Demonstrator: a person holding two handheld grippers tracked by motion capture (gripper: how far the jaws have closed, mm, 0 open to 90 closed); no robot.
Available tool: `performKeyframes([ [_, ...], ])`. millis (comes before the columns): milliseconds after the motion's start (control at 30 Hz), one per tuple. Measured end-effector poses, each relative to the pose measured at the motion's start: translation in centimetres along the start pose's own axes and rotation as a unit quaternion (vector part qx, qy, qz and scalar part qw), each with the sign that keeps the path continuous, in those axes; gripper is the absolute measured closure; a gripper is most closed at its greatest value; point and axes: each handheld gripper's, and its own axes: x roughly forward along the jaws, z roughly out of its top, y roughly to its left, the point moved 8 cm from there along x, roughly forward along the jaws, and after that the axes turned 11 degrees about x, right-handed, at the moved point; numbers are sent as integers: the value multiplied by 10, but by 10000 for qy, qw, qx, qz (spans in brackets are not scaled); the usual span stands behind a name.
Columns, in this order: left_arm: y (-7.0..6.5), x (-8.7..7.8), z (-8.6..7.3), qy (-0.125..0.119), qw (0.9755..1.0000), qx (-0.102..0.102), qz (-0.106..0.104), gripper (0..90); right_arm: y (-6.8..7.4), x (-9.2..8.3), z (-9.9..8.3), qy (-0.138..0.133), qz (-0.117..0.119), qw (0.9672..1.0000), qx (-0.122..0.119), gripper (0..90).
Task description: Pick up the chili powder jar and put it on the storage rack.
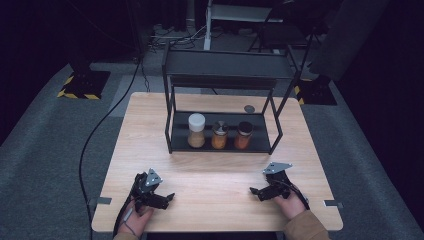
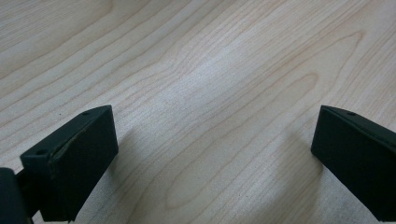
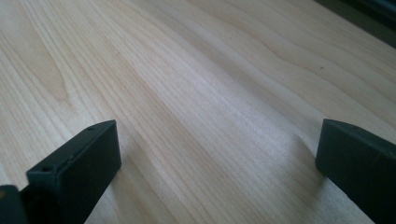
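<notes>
While three jars, a white-lidded jar point(image 1: 196, 130), a middle jar point(image 1: 219, 135) and a right-hand jar point(image 1: 243, 135), are seen standing in a row on the lower shelf of the black rack point(image 1: 172, 131), nothing is held: the left gripper point(image 1: 167, 198) and right gripper point(image 1: 255, 192) are rested near the table's point(image 1: 210, 180) front edge, jaws spread wide and empty. The handling is judged either finished or unbegun.

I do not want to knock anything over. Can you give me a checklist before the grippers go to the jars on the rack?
1. Left gripper open, nothing between jaws: ok.
2. Right gripper open, nothing between jaws: ok.
3. Three jars upright in a row on the lower shelf: white-lid jar, middle jar, right jar: ok.
4. Table between grippers and rack free: ok.
5. Lids tight: cannot tell.
</notes>
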Motion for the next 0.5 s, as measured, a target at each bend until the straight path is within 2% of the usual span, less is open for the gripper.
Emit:
performKeyframes([
  [33, 0, 0, 0, 0, 10000, 0, 0, 1, 0, 0, 0, 0, 0, 10000, 0, 0],
  [100, 0, 0, 0, -2, 10000, 4, 0, 1, -1, 2, -7, -239, 10, 9997, 37, 0],
  [500, 0, 0, 0, -5, 10000, 1, 0, 1, -1, 2, -7, -242, 11, 9997, 38, 0],
])
